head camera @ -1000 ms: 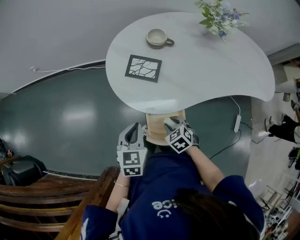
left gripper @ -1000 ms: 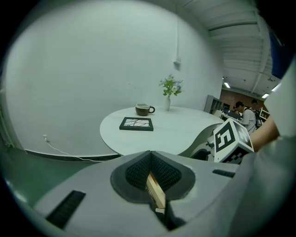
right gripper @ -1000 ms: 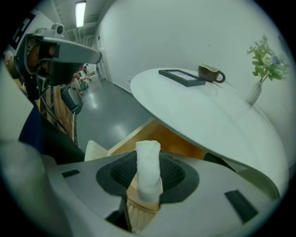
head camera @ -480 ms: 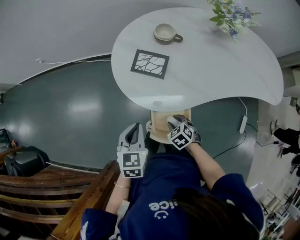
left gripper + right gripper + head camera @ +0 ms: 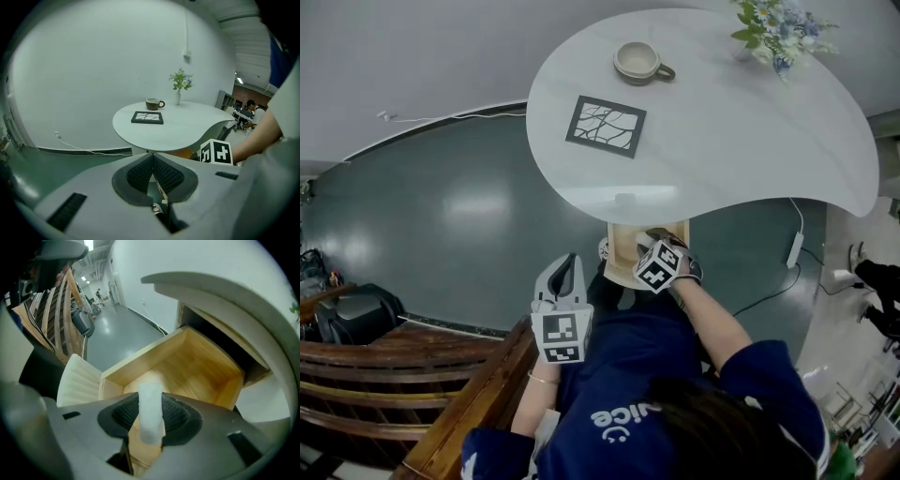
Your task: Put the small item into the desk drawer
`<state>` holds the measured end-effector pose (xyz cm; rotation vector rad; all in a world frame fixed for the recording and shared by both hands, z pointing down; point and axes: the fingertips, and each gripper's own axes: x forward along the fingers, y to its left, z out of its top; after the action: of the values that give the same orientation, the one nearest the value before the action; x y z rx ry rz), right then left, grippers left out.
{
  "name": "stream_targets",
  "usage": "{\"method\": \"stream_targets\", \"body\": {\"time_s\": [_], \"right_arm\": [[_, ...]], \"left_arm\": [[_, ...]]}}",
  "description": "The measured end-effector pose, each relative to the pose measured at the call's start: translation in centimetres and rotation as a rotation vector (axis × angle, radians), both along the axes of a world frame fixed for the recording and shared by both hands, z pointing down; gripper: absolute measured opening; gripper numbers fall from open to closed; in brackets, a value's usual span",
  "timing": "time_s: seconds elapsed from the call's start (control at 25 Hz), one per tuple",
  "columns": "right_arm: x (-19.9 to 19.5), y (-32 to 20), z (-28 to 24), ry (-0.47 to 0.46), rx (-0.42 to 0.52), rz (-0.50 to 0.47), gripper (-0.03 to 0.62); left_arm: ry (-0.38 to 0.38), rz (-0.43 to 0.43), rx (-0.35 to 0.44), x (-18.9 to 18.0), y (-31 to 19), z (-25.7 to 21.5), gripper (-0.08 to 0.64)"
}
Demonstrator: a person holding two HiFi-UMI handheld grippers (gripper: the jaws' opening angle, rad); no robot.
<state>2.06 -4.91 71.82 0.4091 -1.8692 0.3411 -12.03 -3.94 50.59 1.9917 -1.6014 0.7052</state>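
Below the white table's (image 5: 722, 141) near edge a light wooden drawer (image 5: 623, 251) stands pulled out. My right gripper (image 5: 660, 240) points steeply down over it, shut on a small white soft item (image 5: 151, 413). In the right gripper view the item stands upright between the pads, just above the drawer's bare wooden floor (image 5: 197, 364). My left gripper (image 5: 564, 278) hangs to the left of the drawer, apart from it. Its jaws (image 5: 153, 161) are shut with nothing between them. From there I see the right gripper's marker cube (image 5: 216, 152).
On the table are a cup (image 5: 639, 62), a dark framed tile (image 5: 606, 125) and a vase of flowers (image 5: 778, 33). A wooden bench (image 5: 412, 375) stands at the lower left. A white ribbed chair (image 5: 77, 383) is beside the drawer, and a cable (image 5: 787, 253) lies on the floor to the right.
My right gripper has sunk toward the open drawer with the white item still in it. The left gripper has stayed about where it was.
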Motion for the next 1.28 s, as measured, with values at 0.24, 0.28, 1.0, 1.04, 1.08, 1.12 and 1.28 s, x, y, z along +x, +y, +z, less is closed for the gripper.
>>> {"method": "stream_targets", "body": {"time_s": [0.24, 0.28, 1.0, 1.04, 1.08, 1.12, 1.28], "right_arm": [[-0.4, 1.1, 0.9, 0.0, -0.114, -0.046, 0.144], [-0.5, 1.2, 0.9, -0.003, -0.119, -0.051, 0.144], [-1.4, -0.7, 3.0, 0.047, -0.05, -0.237, 0.144], [-1.5, -0.8, 3.2, 0.045, -0.052, -0.24, 0.144], [-1.5, -0.8, 3.3, 0.044, -0.053, -0.243, 0.144], [-1.6, -0.9, 3.5, 0.044, -0.054, -0.247, 0.144], [-1.9, -1.0, 4.5, 0.05, -0.053, -0.27, 0.144]], "left_arm": [[0.035, -0.044, -0.014, -0.1, -0.2, 0.1, 0.003], [0.032, -0.045, -0.013, -0.1, -0.3, 0.2, 0.003], [0.004, -0.118, -0.071, -0.5, 0.7, 1.5, 0.003], [0.003, -0.119, -0.075, -0.4, 0.8, 1.6, 0.003], [0.002, -0.12, -0.078, -0.3, 0.8, 1.6, 0.003], [0.0, -0.121, -0.081, -0.2, 0.8, 1.7, 0.003], [-0.005, -0.124, -0.093, 0.1, 0.9, 2.0, 0.003]]}}
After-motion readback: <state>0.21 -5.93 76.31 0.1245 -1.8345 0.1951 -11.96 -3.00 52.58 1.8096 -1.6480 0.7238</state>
